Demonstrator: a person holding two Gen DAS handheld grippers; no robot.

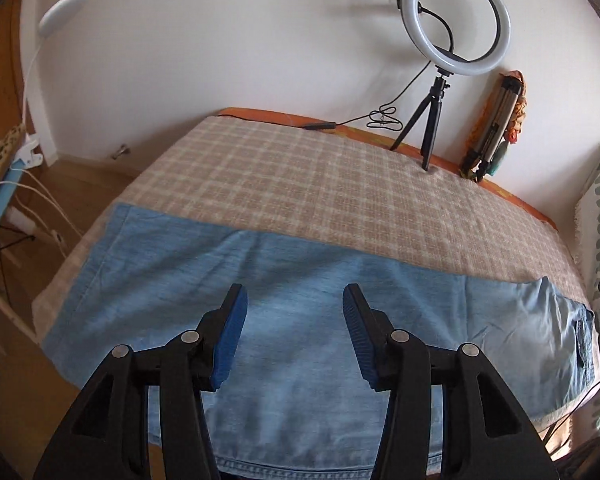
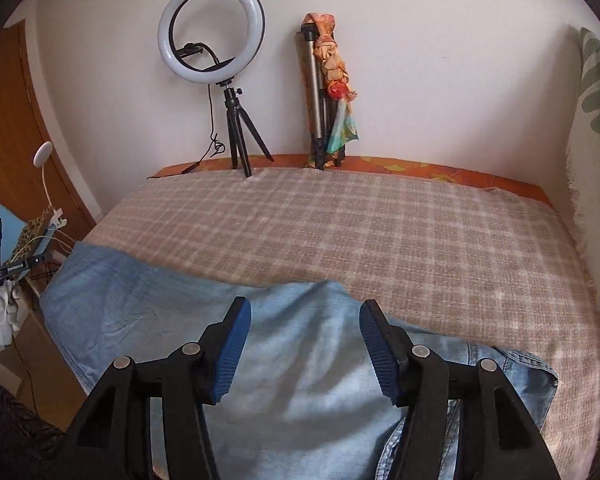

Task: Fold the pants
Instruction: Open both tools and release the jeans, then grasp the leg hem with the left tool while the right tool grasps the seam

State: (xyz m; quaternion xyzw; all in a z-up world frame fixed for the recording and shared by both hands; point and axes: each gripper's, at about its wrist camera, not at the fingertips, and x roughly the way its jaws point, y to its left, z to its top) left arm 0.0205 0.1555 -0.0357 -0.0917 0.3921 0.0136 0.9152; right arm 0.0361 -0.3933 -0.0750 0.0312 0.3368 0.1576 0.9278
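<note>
Left wrist view: left tool [image 1: 294, 300] about half open, nothing between the blue pads, hanging above the pants [image 1: 300, 320]. Light denim lying lengthwise across the near half of the bed, on the checked blanket [image 1: 300, 184], doubled leg over leg by the look of it; hem end at left edge, waistband end with pocket at far right, stitched seam along the near edge. Ring light [image 1: 455, 20] on its small tripod at the far wall, well clear. Right wrist view: right tool [image 2: 304, 312] also roughly half open and empty, above the waist end of the pants [image 2: 300, 360]; waistband rumpled at lower right, legs running off left toward the bed edge. Folded tripod [image 2: 319, 100] against the wall, out of the way. Judged next: cross fold, end to end. Pinch both layers at matching corners of one end, lift together, carry over level, land edges flush. Worth flattening the bunched waistband first, else a lumpy fold.
</note>
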